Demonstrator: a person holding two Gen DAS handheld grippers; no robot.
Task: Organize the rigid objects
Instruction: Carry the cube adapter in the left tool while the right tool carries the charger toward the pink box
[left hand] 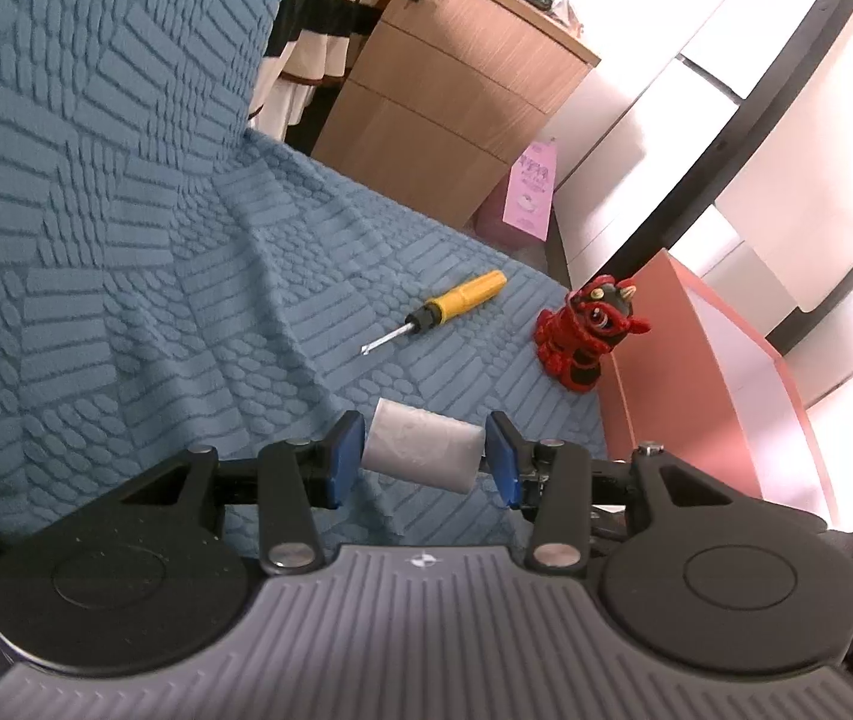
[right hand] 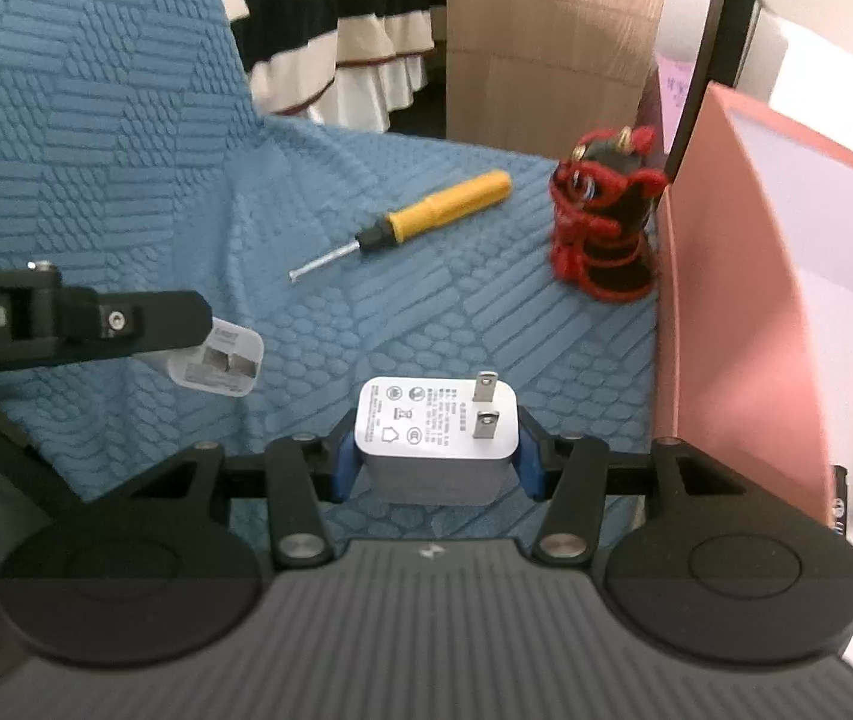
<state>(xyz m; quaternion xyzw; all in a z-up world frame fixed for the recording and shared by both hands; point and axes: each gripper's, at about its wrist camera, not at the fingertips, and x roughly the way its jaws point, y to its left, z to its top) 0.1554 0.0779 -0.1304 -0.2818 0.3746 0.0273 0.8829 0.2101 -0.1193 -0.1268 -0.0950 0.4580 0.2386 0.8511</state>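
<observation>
My left gripper (left hand: 425, 450) is shut on a white charger block (left hand: 423, 447), held above the blue textured sofa cover (left hand: 186, 312); the same block also shows in the right wrist view (right hand: 216, 357) under the left gripper's finger. My right gripper (right hand: 435, 453) is shut on a white plug adapter (right hand: 435, 432) with two prongs facing up. A yellow-handled screwdriver (left hand: 444, 306) (right hand: 414, 213) lies on the cover. A red and black lion figurine (left hand: 585, 330) (right hand: 603, 216) stands next to a pink box (left hand: 720, 372) (right hand: 732, 300).
The pink box is open with a white interior, at the right edge of the sofa. A wooden drawer cabinet (left hand: 456, 84) stands behind, with striped cloth (right hand: 336, 18) hanging beside it. A black curved bar (left hand: 744, 114) crosses at the right.
</observation>
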